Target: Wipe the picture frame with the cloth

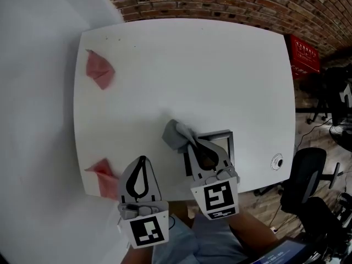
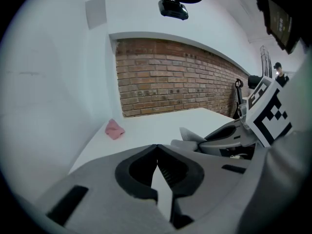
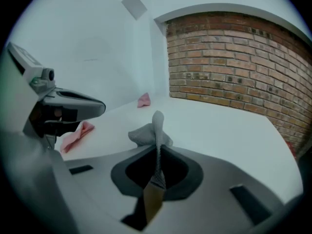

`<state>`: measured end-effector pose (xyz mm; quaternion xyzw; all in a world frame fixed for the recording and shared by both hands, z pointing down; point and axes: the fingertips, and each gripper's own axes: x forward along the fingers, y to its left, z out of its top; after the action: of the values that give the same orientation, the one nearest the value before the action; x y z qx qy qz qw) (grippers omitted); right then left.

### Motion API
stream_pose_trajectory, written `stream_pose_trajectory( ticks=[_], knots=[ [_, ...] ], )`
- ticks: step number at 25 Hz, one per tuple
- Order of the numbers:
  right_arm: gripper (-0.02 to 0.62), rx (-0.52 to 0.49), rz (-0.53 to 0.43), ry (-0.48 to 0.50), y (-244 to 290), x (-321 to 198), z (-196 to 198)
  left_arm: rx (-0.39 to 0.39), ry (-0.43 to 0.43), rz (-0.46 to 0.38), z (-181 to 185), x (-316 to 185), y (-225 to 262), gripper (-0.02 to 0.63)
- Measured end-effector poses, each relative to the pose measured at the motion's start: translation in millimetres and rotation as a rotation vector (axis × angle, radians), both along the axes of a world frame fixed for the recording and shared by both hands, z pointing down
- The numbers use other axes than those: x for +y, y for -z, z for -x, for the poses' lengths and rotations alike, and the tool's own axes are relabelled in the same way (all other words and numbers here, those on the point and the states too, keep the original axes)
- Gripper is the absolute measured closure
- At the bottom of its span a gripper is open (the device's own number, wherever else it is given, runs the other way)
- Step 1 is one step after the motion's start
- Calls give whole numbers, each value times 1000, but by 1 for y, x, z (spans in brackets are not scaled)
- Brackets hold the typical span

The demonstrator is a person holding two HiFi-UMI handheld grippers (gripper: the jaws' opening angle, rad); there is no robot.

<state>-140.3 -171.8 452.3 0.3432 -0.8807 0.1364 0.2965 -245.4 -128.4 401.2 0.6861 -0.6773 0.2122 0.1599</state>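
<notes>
A small grey picture frame (image 1: 229,146) lies flat near the table's front edge, mostly covered by my right gripper (image 1: 190,140). That gripper is shut on a grey cloth (image 1: 176,134), which bunches up just left of the frame. In the right gripper view the grey cloth (image 3: 147,132) runs as a thin fold between the closed jaws of the right gripper (image 3: 157,150). My left gripper (image 1: 143,159) hovers over the front edge to the left, shut with nothing in it. In its own view the left gripper (image 2: 156,148) has its jaws meeting, and the grey cloth (image 2: 191,136) shows to the right.
The white table (image 1: 220,65) stands against a white wall, with brick wall behind. Two pink cloths lie along its left side, one far (image 1: 99,70) and one near (image 1: 104,176). A black office chair (image 1: 308,175) and a red box (image 1: 304,54) stand to the right.
</notes>
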Motion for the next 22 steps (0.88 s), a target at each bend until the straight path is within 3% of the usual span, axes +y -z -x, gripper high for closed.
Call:
stream_pose_trajectory(
  ticks=[12,22],
  knots=[
    [571,85,7,10,-20,5,-2,27,-20,29,-1,0,-23,597],
    [571,90,0,-64,-19,-4,-29,29,-54,34,-17,-4,-22,597]
  ],
)
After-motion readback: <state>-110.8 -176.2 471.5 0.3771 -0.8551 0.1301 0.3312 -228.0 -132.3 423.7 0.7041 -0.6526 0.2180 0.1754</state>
